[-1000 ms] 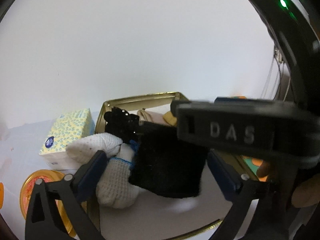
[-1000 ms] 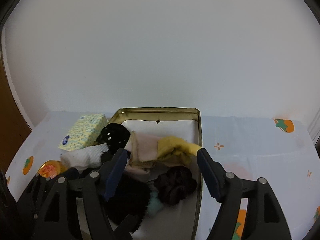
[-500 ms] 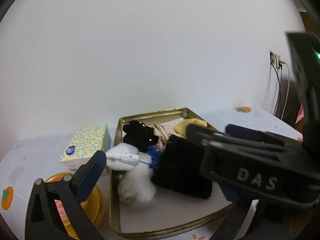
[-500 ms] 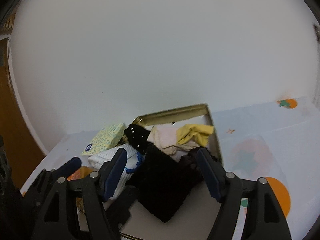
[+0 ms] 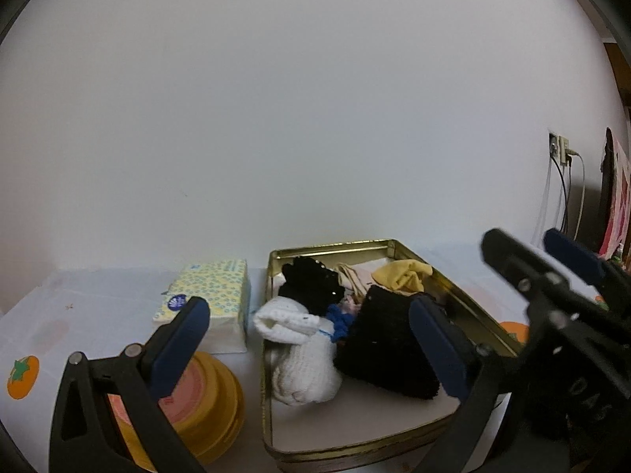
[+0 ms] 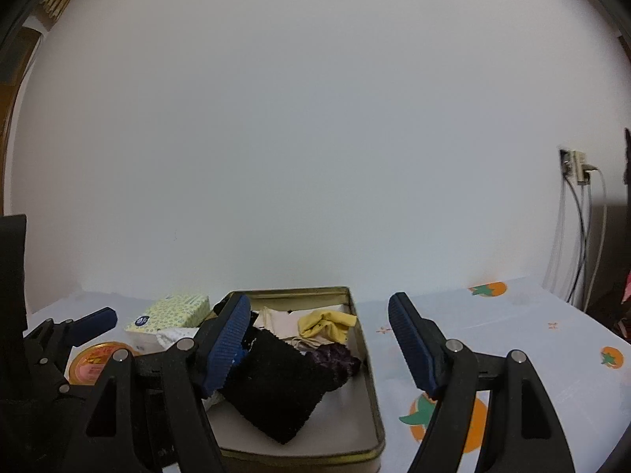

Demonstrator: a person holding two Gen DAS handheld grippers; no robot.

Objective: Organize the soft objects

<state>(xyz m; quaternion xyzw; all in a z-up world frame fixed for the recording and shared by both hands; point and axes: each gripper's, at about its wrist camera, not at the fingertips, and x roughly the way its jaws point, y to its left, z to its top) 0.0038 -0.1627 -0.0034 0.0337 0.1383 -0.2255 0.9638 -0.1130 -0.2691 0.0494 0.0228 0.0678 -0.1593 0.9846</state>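
An open gold tin (image 5: pixel 271 358) holds soft things: a white knitted glove (image 5: pixel 299 358), a black knitted cloth (image 5: pixel 386 347), a black beaded piece (image 5: pixel 309 280), a blue scrunchie (image 5: pixel 339 321), a beige cloth (image 5: pixel 355 276) and a yellow cloth (image 5: pixel 402 278). My left gripper (image 5: pixel 307 345) hangs open in front of the tin, holding nothing. My right gripper (image 6: pixel 319 347) is open too, over the tin's near right part (image 6: pixel 372 386), above the black cloth (image 6: pixel 280 386) and a dark purple scrunchie (image 6: pixel 335 358). Neither touches anything.
A tissue pack (image 5: pixel 213 295) lies left of the tin, with a round yellow tin (image 5: pixel 205 386) in front of it. The tablecloth with orange fruit prints (image 6: pixel 512 335) stretches right. A wall socket with cables (image 6: pixel 575 169) is at far right. A white wall stands behind.
Both grippers drew back from the tin and swung, so it looks smaller. The right gripper slid out from in front of the left camera to its right edge. Both stayed open.
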